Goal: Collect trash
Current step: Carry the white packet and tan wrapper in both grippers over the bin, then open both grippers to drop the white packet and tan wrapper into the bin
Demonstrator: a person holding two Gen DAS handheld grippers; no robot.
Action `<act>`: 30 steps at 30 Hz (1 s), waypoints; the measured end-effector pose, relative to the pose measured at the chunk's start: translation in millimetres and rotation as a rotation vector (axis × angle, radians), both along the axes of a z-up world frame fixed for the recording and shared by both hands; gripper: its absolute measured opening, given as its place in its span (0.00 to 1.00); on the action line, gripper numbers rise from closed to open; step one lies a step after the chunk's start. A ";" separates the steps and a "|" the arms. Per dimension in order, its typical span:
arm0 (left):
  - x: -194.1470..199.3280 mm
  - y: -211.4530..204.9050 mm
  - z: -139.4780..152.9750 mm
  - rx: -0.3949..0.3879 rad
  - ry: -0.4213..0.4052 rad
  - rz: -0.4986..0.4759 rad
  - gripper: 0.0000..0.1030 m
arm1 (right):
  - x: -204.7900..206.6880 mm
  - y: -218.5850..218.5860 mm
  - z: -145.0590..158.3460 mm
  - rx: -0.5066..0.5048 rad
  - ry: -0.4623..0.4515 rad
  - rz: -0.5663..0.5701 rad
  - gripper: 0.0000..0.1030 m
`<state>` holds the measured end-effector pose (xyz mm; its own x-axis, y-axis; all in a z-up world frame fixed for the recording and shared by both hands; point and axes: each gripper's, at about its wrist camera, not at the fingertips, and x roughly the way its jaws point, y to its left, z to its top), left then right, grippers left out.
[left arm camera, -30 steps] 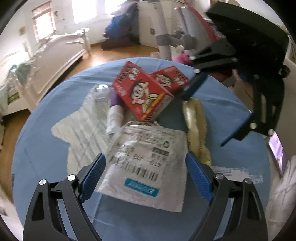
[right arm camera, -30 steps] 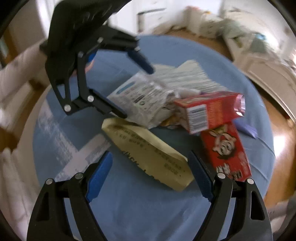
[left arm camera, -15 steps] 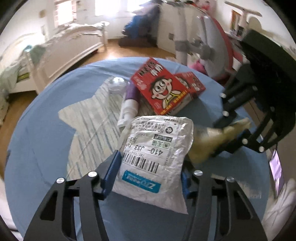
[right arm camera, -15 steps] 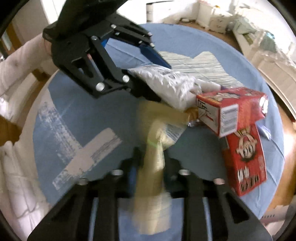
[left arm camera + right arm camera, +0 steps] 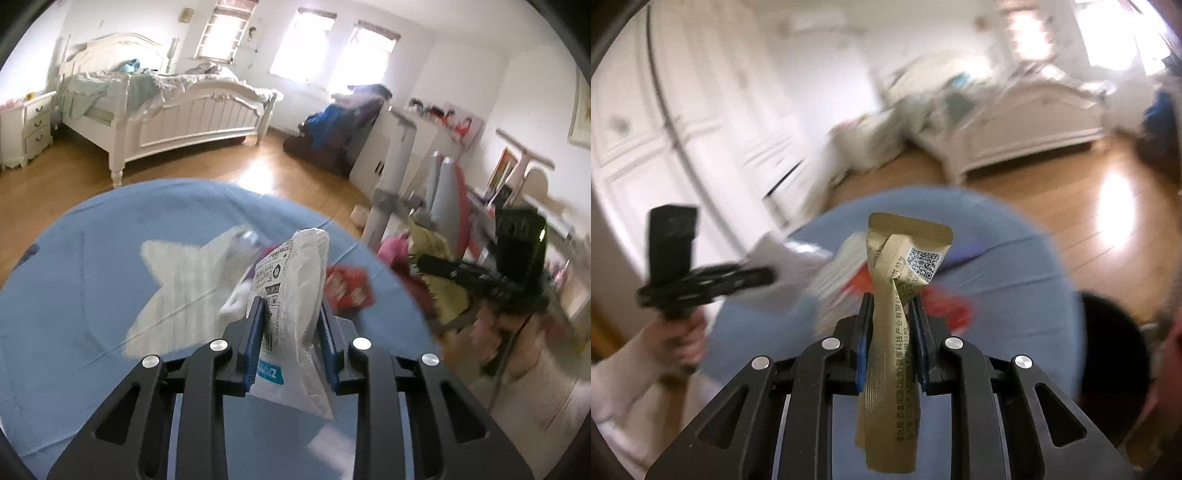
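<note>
In the left wrist view, a white bed point(image 5: 177, 107) stands at the far left on a wood floor point(image 5: 229, 173). Nearer, a round table under a blue cloth point(image 5: 74, 280) fills the lower left. A pale striped paper point(image 5: 184, 288) lies flat on the cloth. My left claw point(image 5: 290, 332) is clamped on a white mailer point(image 5: 295, 295), which stands up between the blue pads point(image 5: 255, 339), lifted off the cloth, its printed label facing left. Just right of the mailer a red carton point(image 5: 347, 286) lies on the table, blurred. Farther right, beyond the table edge, my right claw point(image 5: 476, 282) shows side-on, gripping a tan wrapper point(image 5: 439, 273).

In the right wrist view, my left claw point(image 5: 713, 284) appears at the left, held up in a hand point(image 5: 677, 334), with the white mailer point(image 5: 775, 266) in it over the table edge. In the middle, my right claw point(image 5: 890, 332) is pinched tight on the tan wrapper point(image 5: 894, 332). The wrapper is twisted, its top flap rising above the fingers with a QR code showing, its tail hanging below them. Behind it the blue cloth point(image 5: 1015, 295) and blurred red carton point(image 5: 949, 306) lie below. At the far right, the bed point(image 5: 1027, 114) stands across the wood floor point(image 5: 1108, 206).
</note>
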<state>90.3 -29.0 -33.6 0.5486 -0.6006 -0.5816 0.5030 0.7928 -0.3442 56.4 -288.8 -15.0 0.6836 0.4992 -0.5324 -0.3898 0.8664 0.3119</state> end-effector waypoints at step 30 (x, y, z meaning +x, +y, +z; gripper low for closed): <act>87.8 -297.0 -51.8 -0.134 0.225 -0.220 0.28 | 47.7 -223.3 -125.6 -0.106 0.136 -0.458 0.20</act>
<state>178.1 -326.0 -85.3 0.2643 -0.7696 -0.5812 0.5563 0.6139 -0.5600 104.1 -512.2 -140.6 0.7407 0.1017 -0.6640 0.0772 0.9690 0.2345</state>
